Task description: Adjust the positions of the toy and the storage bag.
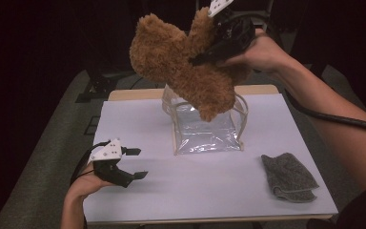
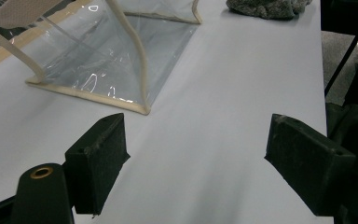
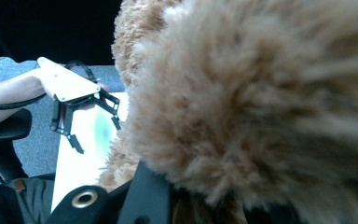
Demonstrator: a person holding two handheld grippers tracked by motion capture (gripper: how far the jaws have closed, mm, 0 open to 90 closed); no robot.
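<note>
Up above the clear plastic bag (image 1: pixel 205 129), the right gripper (image 1: pixel 198 59) grasps the teddy bear (image 1: pixel 181 62); left gripper (image 1: pixel 139 163), released, rests beside the bag.

White-topped table (image 1: pixel 209 191): clear plastic bag (image 1: pixel 205 131) at centre, grey cloth (image 1: pixel 288 177) near right front corner.

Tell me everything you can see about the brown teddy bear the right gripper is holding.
The teddy bear is a shaggy plush toy with light brown fur, a round head at upper left and stubby limbs. It hangs tilted in the air above the clear plastic pouch, touching neither pouch nor table. The right gripper is shut on its body from the right side. Its face is turned away from the high view. Up close the fur looks long and fluffy.
</note>
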